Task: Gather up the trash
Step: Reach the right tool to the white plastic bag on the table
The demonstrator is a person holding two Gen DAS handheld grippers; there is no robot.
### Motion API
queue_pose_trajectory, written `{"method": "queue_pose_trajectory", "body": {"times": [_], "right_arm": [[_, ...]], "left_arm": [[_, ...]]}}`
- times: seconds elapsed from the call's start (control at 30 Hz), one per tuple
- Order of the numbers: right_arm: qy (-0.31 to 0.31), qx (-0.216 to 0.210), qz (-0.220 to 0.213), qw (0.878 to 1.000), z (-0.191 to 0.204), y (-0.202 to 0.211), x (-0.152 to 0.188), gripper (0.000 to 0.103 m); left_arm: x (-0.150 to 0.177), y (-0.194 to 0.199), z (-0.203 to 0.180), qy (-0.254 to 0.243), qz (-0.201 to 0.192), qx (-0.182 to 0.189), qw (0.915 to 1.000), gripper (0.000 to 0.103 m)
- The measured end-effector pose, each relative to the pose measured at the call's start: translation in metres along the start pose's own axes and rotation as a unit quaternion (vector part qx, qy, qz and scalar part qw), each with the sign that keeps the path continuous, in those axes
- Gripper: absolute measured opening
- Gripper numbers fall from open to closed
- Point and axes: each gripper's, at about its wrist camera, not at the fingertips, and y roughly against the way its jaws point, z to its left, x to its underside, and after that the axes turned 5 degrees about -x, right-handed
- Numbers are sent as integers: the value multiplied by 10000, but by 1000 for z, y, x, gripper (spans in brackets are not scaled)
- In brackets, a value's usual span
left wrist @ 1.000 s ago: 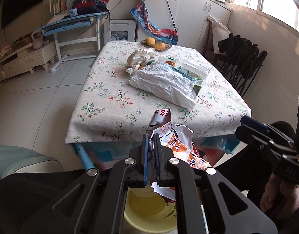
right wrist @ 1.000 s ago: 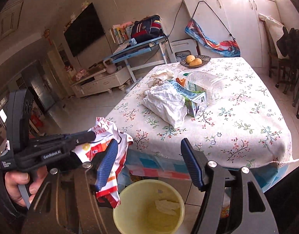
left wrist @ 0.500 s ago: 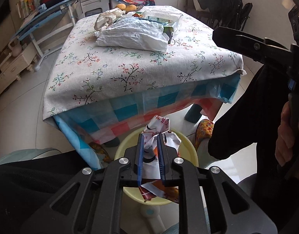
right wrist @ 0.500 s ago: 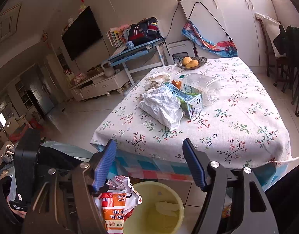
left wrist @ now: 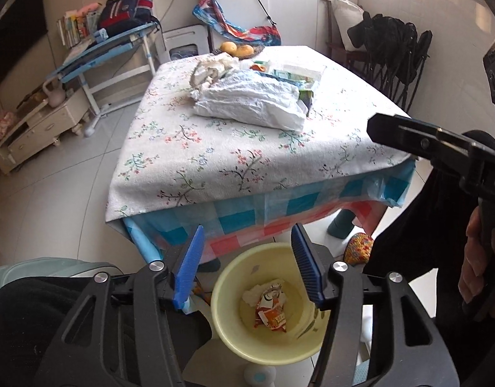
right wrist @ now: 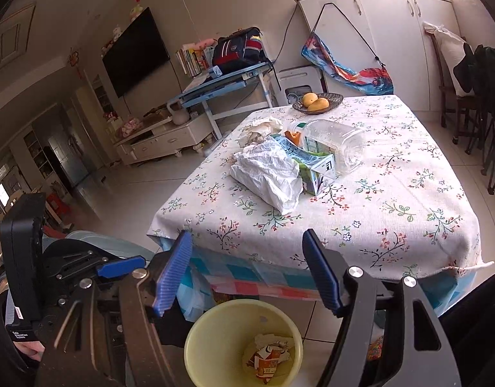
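Observation:
A yellow bin (left wrist: pixel 229 329) stands on the floor before the table. An orange snack wrapper (left wrist: pixel 270 309) lies inside it on a white scrap, also in the right wrist view (right wrist: pixel 266 359). My left gripper (left wrist: pixel 246 266) is open and empty above the bin. My right gripper (right wrist: pixel 247 266) is open and empty over the bin (right wrist: pixel 196 338). On the floral tablecloth (right wrist: pixel 392 206) lie a crumpled white bag (right wrist: pixel 268 177), a green carton (right wrist: pixel 315 167), a clear plastic container (right wrist: pixel 338 145) and crumpled paper (right wrist: pixel 260 127).
A fruit bowl (right wrist: pixel 317 101) sits at the table's far edge. Dark folding chairs (left wrist: pixel 392 54) stand right of the table. A blue desk (left wrist: pixel 108 51) and a low white cabinet (left wrist: pixel 37 129) stand at the left. A person's dark clothing fills the lower corners.
My left gripper opened and let go of the orange wrapper, which fell into the yellow bin. The right gripper stayed open with little movement.

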Motion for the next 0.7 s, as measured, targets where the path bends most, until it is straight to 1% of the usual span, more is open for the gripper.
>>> {"method": "queue_pose_trajectory", "body": {"times": [0.1, 0.2, 0.3, 0.4, 0.53, 0.63, 0.7], "right_arm": [[5, 4, 15, 10000, 1, -1, 0, 68], [24, 9, 43, 10000, 2, -2, 0, 68], [46, 16, 73, 10000, 3, -4, 0, 68], [64, 19, 96, 9999, 3, -6, 1, 68], [268, 48, 81, 9996, 9, -13, -6, 68], [531, 78, 82, 9985, 15, -24, -18, 68], [702, 110, 104, 9974, 19, -35, -30, 69]], "left_arm": [[-5, 3, 13, 366, -178, -233, 9989, 62], [-9, 5, 30, 829, -289, -407, 9953, 68], [-10, 5, 47, 1242, -301, -405, 9910, 70], [-9, 3, 58, 1555, -276, -368, 9868, 70], [-9, 7, 69, 1874, -366, -373, 9809, 71], [-12, 13, 70, 1955, -569, -514, 9777, 74], [-13, 16, 69, 2023, -625, -484, 9761, 75]]}}
